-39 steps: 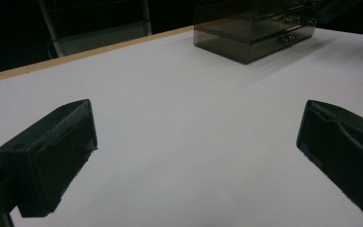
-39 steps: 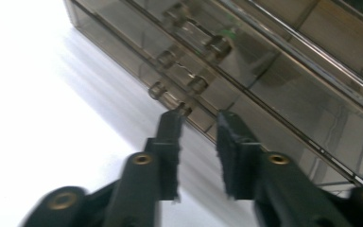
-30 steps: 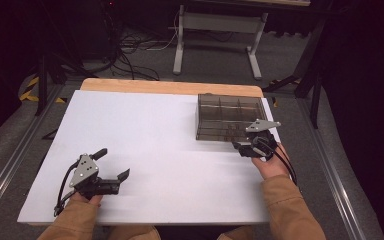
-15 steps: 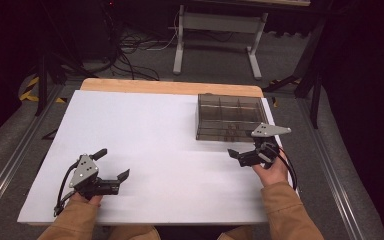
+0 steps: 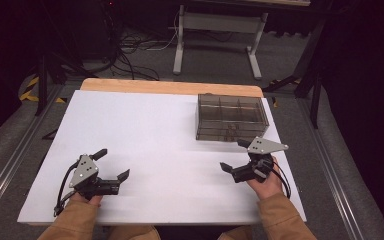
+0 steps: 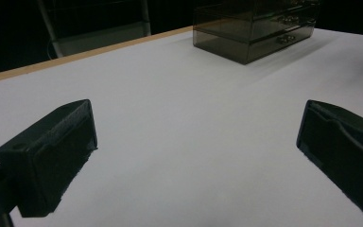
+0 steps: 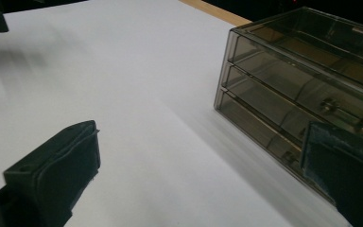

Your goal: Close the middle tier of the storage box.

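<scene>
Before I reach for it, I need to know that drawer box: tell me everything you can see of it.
The drawer box is smoky, see-through plastic, with stacked shallow drawers carrying small metal-looking pulls and a divided open tray on top. All drawers look shut. It stands upright at the white table's far right, near the wooden edge. Nothing touches it; the right gripper is just in front, open.
</scene>
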Available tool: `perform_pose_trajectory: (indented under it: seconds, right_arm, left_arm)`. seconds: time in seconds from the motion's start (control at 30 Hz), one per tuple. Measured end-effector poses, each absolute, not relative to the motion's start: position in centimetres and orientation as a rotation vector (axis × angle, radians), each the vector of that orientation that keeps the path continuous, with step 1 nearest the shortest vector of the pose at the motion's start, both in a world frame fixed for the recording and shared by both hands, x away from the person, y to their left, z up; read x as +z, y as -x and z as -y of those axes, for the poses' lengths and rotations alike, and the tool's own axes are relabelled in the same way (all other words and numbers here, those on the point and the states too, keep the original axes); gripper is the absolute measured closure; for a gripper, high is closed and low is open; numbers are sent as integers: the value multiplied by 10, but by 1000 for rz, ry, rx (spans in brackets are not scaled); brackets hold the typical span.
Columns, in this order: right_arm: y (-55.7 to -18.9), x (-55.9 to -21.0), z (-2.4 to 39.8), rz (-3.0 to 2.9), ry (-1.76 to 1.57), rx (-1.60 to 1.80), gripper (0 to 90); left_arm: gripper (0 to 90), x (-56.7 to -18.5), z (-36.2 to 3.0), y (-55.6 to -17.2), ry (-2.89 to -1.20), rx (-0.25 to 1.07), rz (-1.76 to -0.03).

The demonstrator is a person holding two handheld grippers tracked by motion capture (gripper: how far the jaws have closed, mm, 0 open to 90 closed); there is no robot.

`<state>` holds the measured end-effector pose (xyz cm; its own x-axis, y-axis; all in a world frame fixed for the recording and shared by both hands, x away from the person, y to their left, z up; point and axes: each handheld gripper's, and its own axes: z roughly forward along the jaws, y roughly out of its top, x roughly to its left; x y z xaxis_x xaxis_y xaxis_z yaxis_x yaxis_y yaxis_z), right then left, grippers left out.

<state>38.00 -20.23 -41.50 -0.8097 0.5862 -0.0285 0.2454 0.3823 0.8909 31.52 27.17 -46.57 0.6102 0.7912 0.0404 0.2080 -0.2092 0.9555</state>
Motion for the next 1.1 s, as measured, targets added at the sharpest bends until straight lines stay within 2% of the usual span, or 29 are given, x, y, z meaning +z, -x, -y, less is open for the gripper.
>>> perform_pose_trajectory:
  seconds: [1.1]
  right_arm:
    - [-357, -472, 198, -2329, -754, 1553, 0]
  left_arm:
    - [3, -465, -271, -314, -1738, 660, -811]
